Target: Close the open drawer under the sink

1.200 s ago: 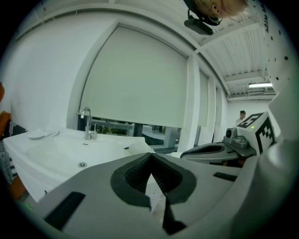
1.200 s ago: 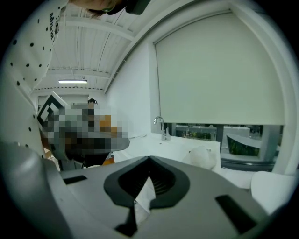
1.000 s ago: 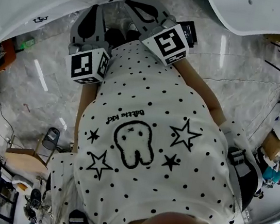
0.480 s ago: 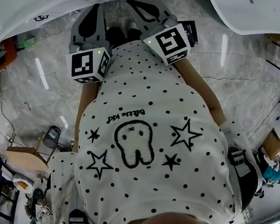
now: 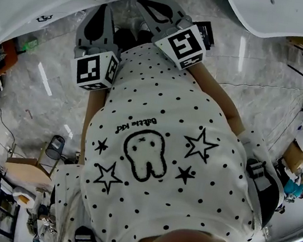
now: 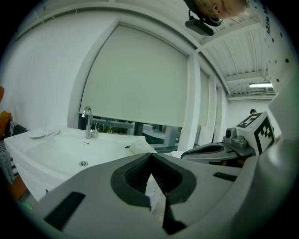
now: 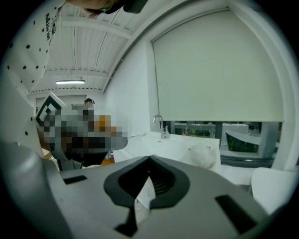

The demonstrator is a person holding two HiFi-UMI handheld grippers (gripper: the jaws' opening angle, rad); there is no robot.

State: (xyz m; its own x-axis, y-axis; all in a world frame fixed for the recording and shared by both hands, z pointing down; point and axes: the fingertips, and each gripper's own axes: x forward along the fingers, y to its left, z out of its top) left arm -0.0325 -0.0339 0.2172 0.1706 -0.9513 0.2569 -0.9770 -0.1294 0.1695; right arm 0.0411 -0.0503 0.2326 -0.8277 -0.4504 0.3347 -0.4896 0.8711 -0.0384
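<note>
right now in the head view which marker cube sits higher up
The right marker cube, tilted diamond-wise; the left marker cube sits lower and squarer.

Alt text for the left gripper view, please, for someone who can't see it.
The left gripper fills the foreground, its grey jaws shut with nothing between them. Beyond it at left is a white sink with a chrome faucet, under a drawn roller blind; the right gripper shows at right.
</note>
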